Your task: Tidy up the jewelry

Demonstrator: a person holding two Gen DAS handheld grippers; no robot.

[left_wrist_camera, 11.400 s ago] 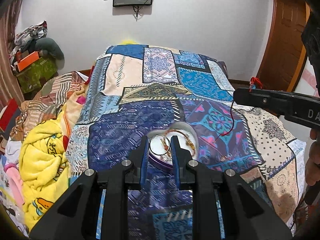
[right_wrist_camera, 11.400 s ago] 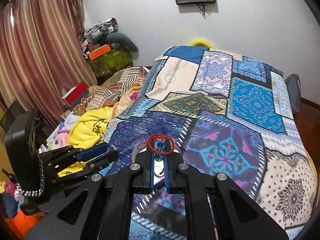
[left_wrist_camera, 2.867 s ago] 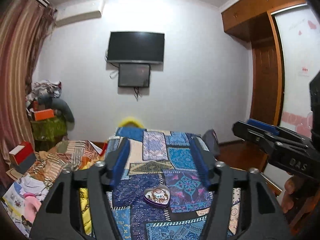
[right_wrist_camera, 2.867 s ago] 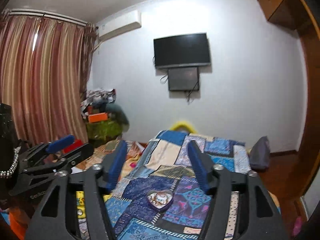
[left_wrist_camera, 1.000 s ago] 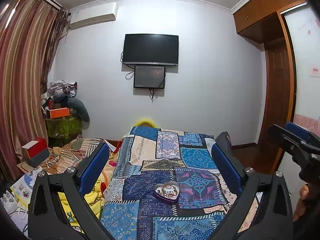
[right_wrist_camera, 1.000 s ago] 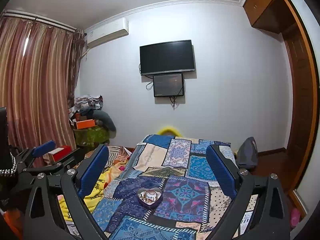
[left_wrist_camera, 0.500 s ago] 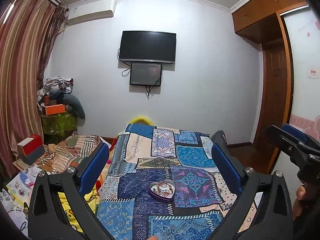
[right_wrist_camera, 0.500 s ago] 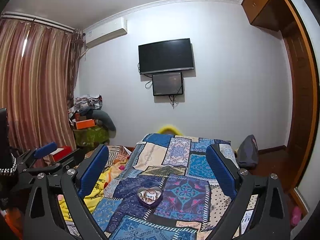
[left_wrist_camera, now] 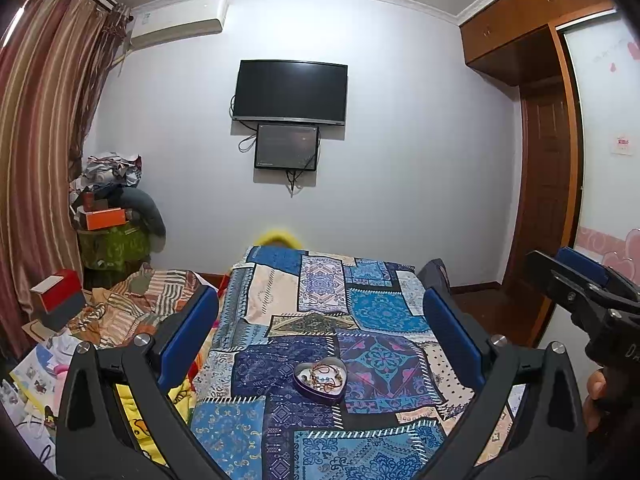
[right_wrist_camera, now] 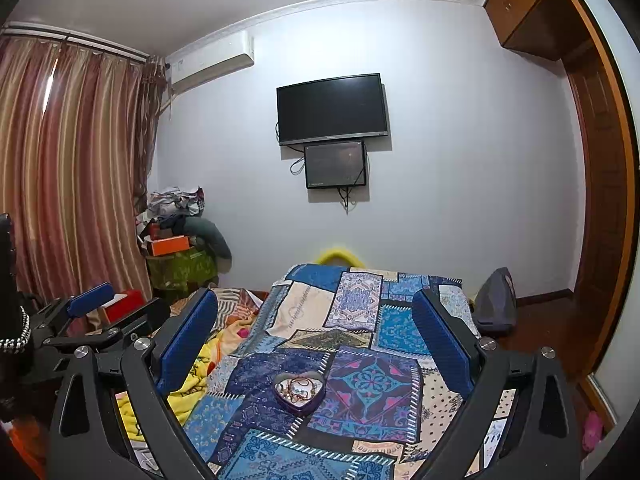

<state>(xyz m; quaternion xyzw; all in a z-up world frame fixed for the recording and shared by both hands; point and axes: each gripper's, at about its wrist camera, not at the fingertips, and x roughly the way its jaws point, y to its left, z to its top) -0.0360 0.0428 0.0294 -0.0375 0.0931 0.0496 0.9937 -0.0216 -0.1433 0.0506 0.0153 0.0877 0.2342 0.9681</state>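
A purple heart-shaped tin with bracelets and other jewelry in it sits on the patchwork bedspread; it also shows in the right wrist view. My left gripper is wide open and empty, held well back from the tin. My right gripper is also wide open and empty, far back from the tin. The right gripper shows at the right edge of the left wrist view; the left gripper shows at the left of the right wrist view.
Yellow blanket and striped clothes lie left of the bed. A cluttered pile with an orange box stands by the curtain. A TV hangs on the far wall. A wooden door is on the right.
Since 11 s ago both grippers opened, let go of the jewelry and drew far back from the tin. Over the last second both views barely shifted.
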